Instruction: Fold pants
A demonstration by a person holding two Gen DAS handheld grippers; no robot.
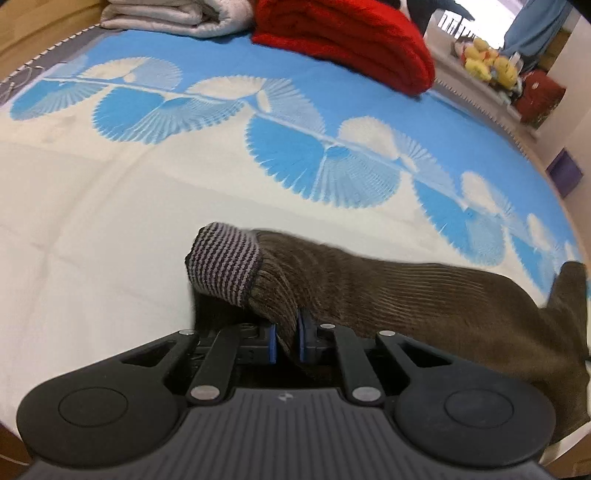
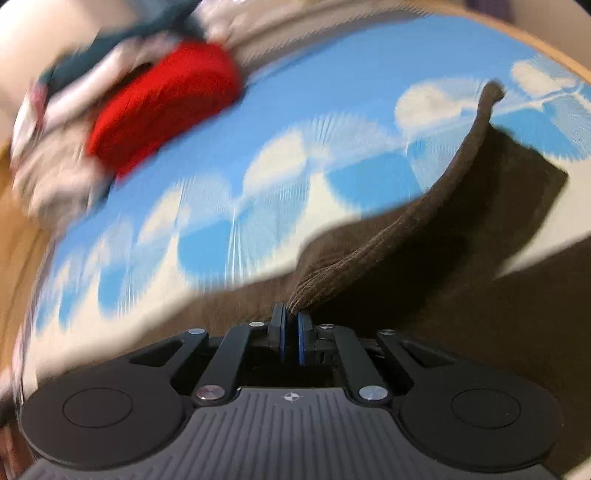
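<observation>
Brown corduroy pants (image 1: 424,295) lie across a bed with a blue and white fan-patterned cover (image 1: 147,206). A striped knit cuff (image 1: 223,260) sticks up at their end in the left wrist view. My left gripper (image 1: 287,341) is shut on the corduroy just right of that cuff, lifting it off the cover. In the blurred right wrist view, my right gripper (image 2: 291,334) is shut on a hemmed edge of the pants (image 2: 369,254). The cloth rises from there to a raised point at the upper right. What is beneath the lifted cloth is hidden.
A folded red blanket (image 1: 351,40) and a folded grey quilt (image 1: 173,18) sit at the far end of the bed. Yellow soft toys (image 1: 487,62) and a red bag (image 1: 539,96) stand on a ledge beyond the bed's right edge. A purple box (image 1: 563,171) sits below.
</observation>
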